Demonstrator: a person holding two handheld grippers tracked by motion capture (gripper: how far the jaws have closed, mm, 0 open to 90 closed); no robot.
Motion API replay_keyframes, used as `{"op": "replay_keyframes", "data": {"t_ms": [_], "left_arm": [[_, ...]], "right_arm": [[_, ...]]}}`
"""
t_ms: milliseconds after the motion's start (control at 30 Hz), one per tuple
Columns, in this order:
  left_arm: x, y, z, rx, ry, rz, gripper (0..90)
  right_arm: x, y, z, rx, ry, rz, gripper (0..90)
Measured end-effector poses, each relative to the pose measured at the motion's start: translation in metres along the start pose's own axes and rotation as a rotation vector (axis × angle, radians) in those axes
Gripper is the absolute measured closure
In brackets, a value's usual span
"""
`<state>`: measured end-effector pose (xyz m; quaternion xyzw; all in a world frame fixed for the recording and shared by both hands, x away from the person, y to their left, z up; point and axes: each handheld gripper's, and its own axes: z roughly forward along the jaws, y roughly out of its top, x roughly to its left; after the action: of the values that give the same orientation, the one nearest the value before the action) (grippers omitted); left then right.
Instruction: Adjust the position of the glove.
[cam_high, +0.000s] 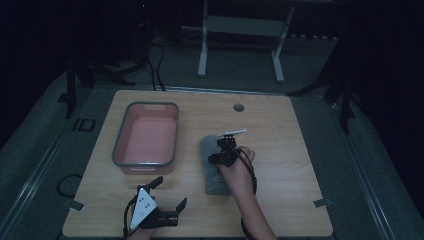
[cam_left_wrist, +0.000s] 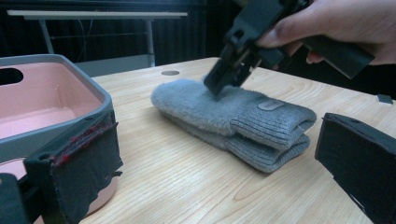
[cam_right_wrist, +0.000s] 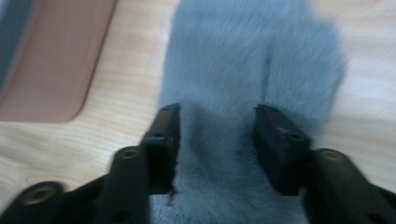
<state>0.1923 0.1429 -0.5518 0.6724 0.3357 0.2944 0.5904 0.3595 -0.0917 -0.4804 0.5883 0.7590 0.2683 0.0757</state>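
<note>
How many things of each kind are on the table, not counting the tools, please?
Grey fuzzy gloves: 2, stacked as a pair
Pink bin with grey rim: 1
Total: 3

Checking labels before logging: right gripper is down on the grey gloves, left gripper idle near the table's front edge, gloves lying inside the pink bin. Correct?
One error: the grey gloves are not inside the pink bin. They lie stacked on the bare table beside it, as the high view shows. The rest holds: the right gripper is down on the gloves, jaws apart around the fleece, and the left gripper sits open near the front edge.
</note>
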Motion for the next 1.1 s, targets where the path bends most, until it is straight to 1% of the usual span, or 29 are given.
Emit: {"op": "replay_keyframes", "data": {"t_ms": [33, 67, 100, 133, 167, 200, 233, 267, 300, 333, 367, 400, 433, 500, 533, 567, 600, 633, 667, 700, 733, 833, 867, 900, 933, 967, 1033, 1100], "left_arm": [[0.000, 0.000, 0.000, 0.000, 0.001, 0.001, 0.1], [0.000, 0.000, 0.000, -0.001, 0.003, -0.001, 0.1], [0.000, 0.000, 0.000, 0.000, 0.003, -0.002, 0.1], [0.000, 0.000, 0.000, 0.000, 0.005, -0.003, 0.1], [0.000, 0.000, 0.000, 0.001, 0.006, -0.004, 0.1], [0.000, 0.000, 0.001, 0.004, 0.009, -0.002, 0.1], [0.000, 0.000, 0.001, 0.008, 0.010, 0.002, 0.1], [-0.001, 0.000, 0.001, 0.011, 0.010, 0.007, 0.1], [-0.001, 0.000, 0.001, 0.012, 0.010, 0.008, 0.1], [-0.001, 0.000, 0.002, 0.014, 0.011, 0.009, 0.1], [-0.002, -0.001, 0.002, 0.016, 0.010, 0.013, 0.1], [-0.002, -0.001, 0.002, 0.019, 0.008, 0.014, 0.1], [-0.002, -0.001, 0.003, 0.019, 0.009, 0.013, 0.1], [-0.002, -0.001, 0.003, 0.020, 0.008, 0.009, 0.1], [-0.001, -0.001, 0.004, 0.021, 0.009, 0.009, 0.1], [-0.001, -0.002, 0.004, 0.024, 0.009, 0.008, 0.1], [-0.001, -0.002, 0.004, 0.025, 0.009, 0.007, 0.1], [-0.001, -0.002, 0.004, 0.025, 0.010, 0.006, 0.1], [-0.001, -0.002, 0.004, 0.024, 0.010, 0.006, 0.1], [-0.001, -0.002, 0.004, 0.025, 0.009, 0.004, 0.1], [0.000, -0.002, 0.004, 0.026, 0.008, 0.001, 0.1], [-0.001, -0.003, 0.005, 0.032, 0.007, 0.000, 0.1], [-0.001, -0.003, 0.005, 0.032, 0.006, 0.000, 0.1], [-0.001, -0.003, 0.005, 0.034, 0.004, 0.000, 0.1], [-0.001, -0.003, 0.005, 0.035, 0.004, 0.001, 0.1], [-0.001, -0.003, 0.005, 0.037, 0.004, 0.002, 0.1], [-0.001, -0.003, 0.006, 0.038, 0.003, 0.000, 0.1], [-0.001, -0.003, 0.006, 0.038, 0.002, -0.003, 0.1]], "right_arm": [[0.000, 0.000, -0.005, -0.027, -0.012, -0.021, 44.3], [-0.001, 0.000, -0.010, -0.040, -0.004, -0.023, 42.8], [-0.003, 0.000, -0.016, -0.067, -0.008, -0.044, 39.2], [-0.004, 0.000, -0.021, -0.097, -0.031, -0.090, 37.6], [-0.006, 0.000, -0.026, -0.121, -0.046, -0.126, 34.2], [-0.009, 0.000, -0.030, -0.154, -0.040, -0.146, 27.8], [-0.013, 0.001, -0.034, -0.184, -0.039, -0.164, 27.5], [-0.016, 0.001, -0.037, -0.200, -0.070, -0.185, 29.8], [-0.019, 0.001, -0.041, -0.217, -0.085, -0.200, 29.6], [-0.023, 0.002, -0.043, -0.226, -0.065, -0.194, 28.2], [-0.027, 0.002, -0.045, -0.220, -0.051, -0.177, 26.0], [-0.030, 0.003, -0.046, -0.228, -0.053, -0.212, 24.5], [-0.034, 0.003, -0.047, -0.226, -0.060, -0.237, 24.1], [-0.040, 0.002, -0.048, -0.237, -0.072, -0.270, 14.9], [-0.044, 0.002, -0.048, -0.230, -0.051, -0.279, 14.1], [-0.048, 0.002, -0.049, -0.226, -0.028, -0.275, 13.5], [-0.053, 0.001, -0.050, -0.239, -0.032, -0.276, 13.3], [-0.055, 0.001, -0.052, -0.243, -0.043, -0.293, 13.3], [-0.059, 0.000, -0.053, -0.246, -0.036, -0.296, 13.4], [-0.066, 0.000, -0.055, -0.251, -0.003, -0.273, 13.2], [-0.072, 0.000, -0.057, -0.252, 0.013, -0.257, 13.5], [-0.089, -0.002, -0.062, -0.268, 0.020, -0.243, 10.3], [-0.093, -0.003, -0.064, -0.273, 0.009, -0.249, 10.2], [-0.097, -0.004, -0.066, -0.283, -0.014, -0.255, 9.4], [-0.101, -0.005, -0.067, -0.291, -0.028, -0.261, 9.4], [-0.105, -0.006, -0.068, -0.285, -0.030, -0.267, 9.4], [-0.115, -0.009, -0.070, -0.288, -0.028, -0.250, 8.8], [-0.127, -0.012, -0.071, -0.281, -0.014, -0.219, 8.9]]}}
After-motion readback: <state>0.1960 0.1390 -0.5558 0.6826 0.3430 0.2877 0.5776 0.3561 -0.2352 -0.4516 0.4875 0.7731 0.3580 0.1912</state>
